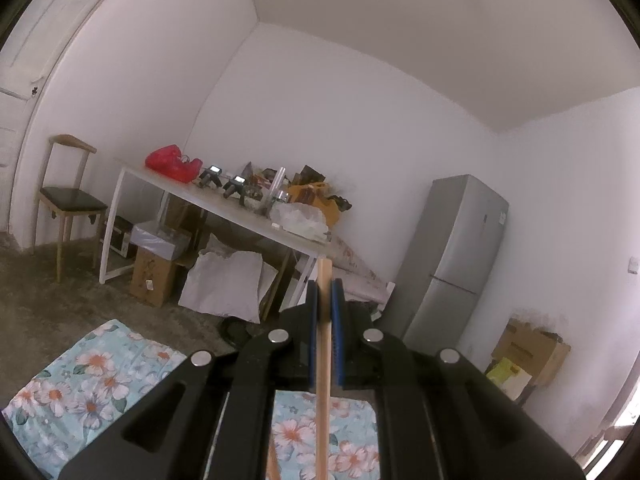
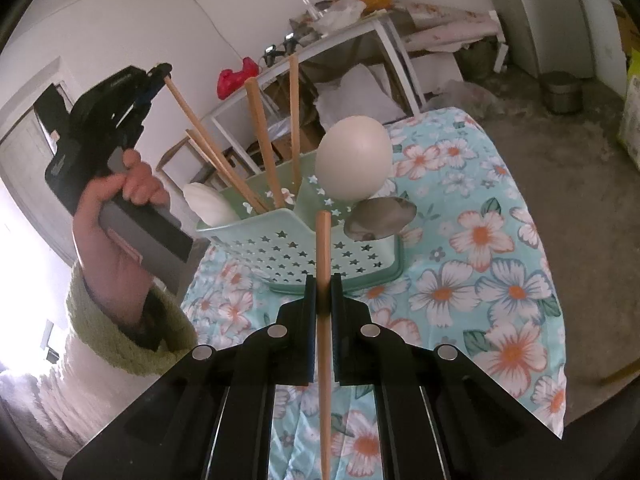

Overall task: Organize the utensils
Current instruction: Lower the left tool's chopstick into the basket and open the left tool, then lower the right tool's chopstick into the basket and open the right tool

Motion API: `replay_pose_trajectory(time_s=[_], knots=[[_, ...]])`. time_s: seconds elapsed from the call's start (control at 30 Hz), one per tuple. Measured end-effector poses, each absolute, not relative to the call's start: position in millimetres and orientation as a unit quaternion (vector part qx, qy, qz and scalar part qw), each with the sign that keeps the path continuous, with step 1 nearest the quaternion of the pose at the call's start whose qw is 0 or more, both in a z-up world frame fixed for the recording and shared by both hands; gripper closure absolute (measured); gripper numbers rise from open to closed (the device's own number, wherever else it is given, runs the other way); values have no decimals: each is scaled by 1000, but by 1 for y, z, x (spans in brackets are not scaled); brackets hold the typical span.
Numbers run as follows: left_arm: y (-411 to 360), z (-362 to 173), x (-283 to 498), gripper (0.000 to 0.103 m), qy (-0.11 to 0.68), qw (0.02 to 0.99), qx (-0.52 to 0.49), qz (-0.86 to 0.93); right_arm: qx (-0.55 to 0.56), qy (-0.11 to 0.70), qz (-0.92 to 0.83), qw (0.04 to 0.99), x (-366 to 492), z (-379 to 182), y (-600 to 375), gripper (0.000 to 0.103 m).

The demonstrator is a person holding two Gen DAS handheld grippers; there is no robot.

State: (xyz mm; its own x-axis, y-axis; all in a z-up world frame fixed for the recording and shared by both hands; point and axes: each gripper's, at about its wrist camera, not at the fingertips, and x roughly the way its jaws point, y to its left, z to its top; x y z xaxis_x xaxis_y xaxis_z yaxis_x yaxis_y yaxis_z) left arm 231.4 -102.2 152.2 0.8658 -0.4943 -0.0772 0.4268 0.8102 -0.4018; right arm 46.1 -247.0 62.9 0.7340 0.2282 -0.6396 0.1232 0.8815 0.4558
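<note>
The right gripper point(image 2: 323, 292) is clamped on a thin wooden chopstick point(image 2: 323, 248), just in front of the mint-green star-perforated plastic basket point(image 2: 304, 252). The left gripper point(image 1: 325, 300) pinches another wooden chopstick point(image 1: 322, 360); in the right wrist view it leans into that basket. Both sticks are mid-delivery, I judge: the next move calls for tipping the right one in.
</note>
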Motion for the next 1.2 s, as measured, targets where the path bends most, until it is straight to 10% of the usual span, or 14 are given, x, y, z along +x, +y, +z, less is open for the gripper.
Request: replay_pose_trajectory(time_s=[0.23,0.6,1.2], knots=[[-96,145,227,97,107,941,-185,-262,241,361,27,901,44,66,-247,98],[-65,158,205,40,127,926,-196,-297,230,329,41,915,45,92,-243,98],[28,96,154,7,188,954,-74,-221,158,160,71,972,80,209,-233,98]])
